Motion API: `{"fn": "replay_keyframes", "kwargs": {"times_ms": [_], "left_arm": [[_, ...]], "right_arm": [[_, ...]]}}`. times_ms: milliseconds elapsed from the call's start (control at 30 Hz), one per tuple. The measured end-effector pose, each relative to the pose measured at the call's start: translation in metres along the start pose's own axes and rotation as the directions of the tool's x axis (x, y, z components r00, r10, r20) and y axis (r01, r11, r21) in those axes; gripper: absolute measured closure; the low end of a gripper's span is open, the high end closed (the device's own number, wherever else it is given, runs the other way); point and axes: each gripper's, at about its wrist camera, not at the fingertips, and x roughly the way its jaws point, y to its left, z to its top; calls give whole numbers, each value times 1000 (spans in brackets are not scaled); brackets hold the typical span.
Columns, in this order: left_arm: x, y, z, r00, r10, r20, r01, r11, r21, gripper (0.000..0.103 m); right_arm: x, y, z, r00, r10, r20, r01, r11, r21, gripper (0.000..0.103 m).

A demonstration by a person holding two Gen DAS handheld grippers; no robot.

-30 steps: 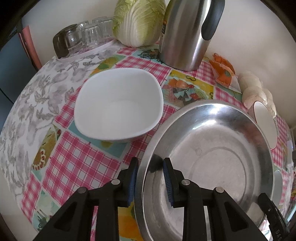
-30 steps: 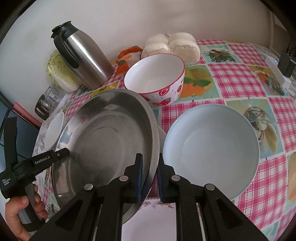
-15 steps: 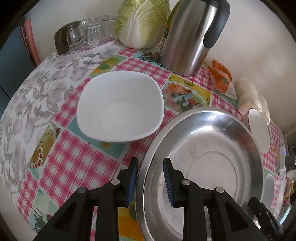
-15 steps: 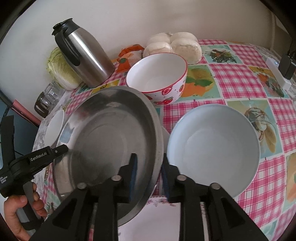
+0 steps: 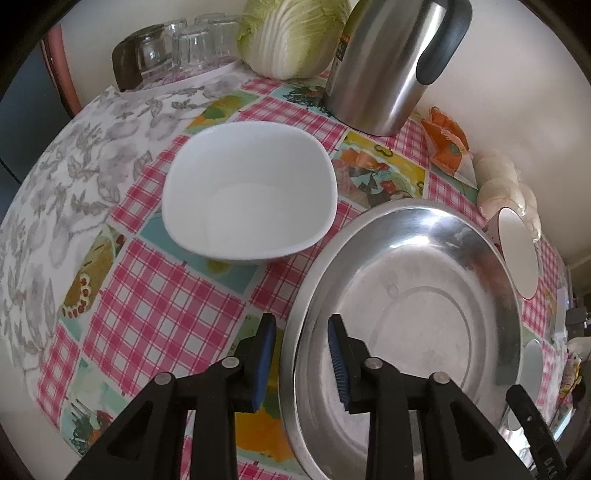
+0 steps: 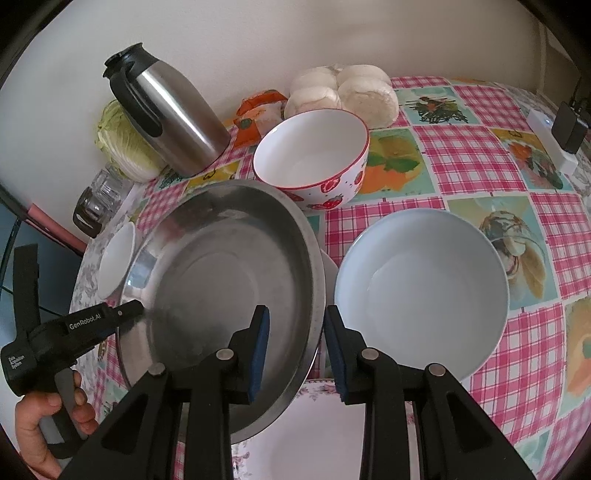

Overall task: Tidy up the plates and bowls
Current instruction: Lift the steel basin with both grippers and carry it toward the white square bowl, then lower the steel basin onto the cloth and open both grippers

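A wide steel basin (image 5: 406, 295) (image 6: 221, 280) lies on the checked tablecloth, its right side over a floral plate (image 6: 314, 435). My left gripper (image 5: 301, 354) straddles the basin's left rim, with gaps on both sides of the metal, so it is open. My right gripper (image 6: 295, 347) straddles the opposite rim, also open, pads clear of the rim. A white square bowl (image 5: 251, 192) sits left of the basin. A strawberry bowl (image 6: 310, 155) stands behind it and a pale blue bowl (image 6: 421, 295) to its right.
A steel thermos jug (image 5: 388, 62), a cabbage (image 5: 291, 33) and upturned glasses (image 5: 184, 48) line the back wall. Bagged buns (image 6: 343, 92) lie behind the strawberry bowl. A power strip (image 6: 550, 140) lies far right. A hand (image 6: 37, 424) holds the left gripper's handle.
My right gripper's jaws have spread apart and let go of the basin's rim, which they pinched a second ago. The left gripper stays around the other rim.
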Motion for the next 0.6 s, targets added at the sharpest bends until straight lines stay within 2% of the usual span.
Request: {"fn": "replay_keyframes", "kwargs": {"times_ms": [267, 333, 400, 467, 600], "left_arm": [[-12, -1, -2, 1000, 8, 8, -8, 1000, 16, 68], [-16, 0, -3, 1000, 10, 14, -11, 1000, 15, 53], [-22, 1, -3, 1000, 9, 25, -9, 1000, 15, 45], [-26, 0, -3, 999, 13, 32, -14, 1000, 21, 39], [-28, -3, -3, 998, 40, 39, -41, 998, 41, 25]], "right_arm": [[-23, 14, 4, 999, -10, 53, 13, 998, -54, 72], [-26, 17, 4, 998, -12, 58, 16, 998, -65, 72], [-27, 18, 3, 998, -22, 60, 26, 997, -72, 70], [-27, 19, 2, 998, -34, 57, 38, 997, -74, 56], [-24, 18, 0, 998, -49, 42, 52, 996, -75, 44]]}}
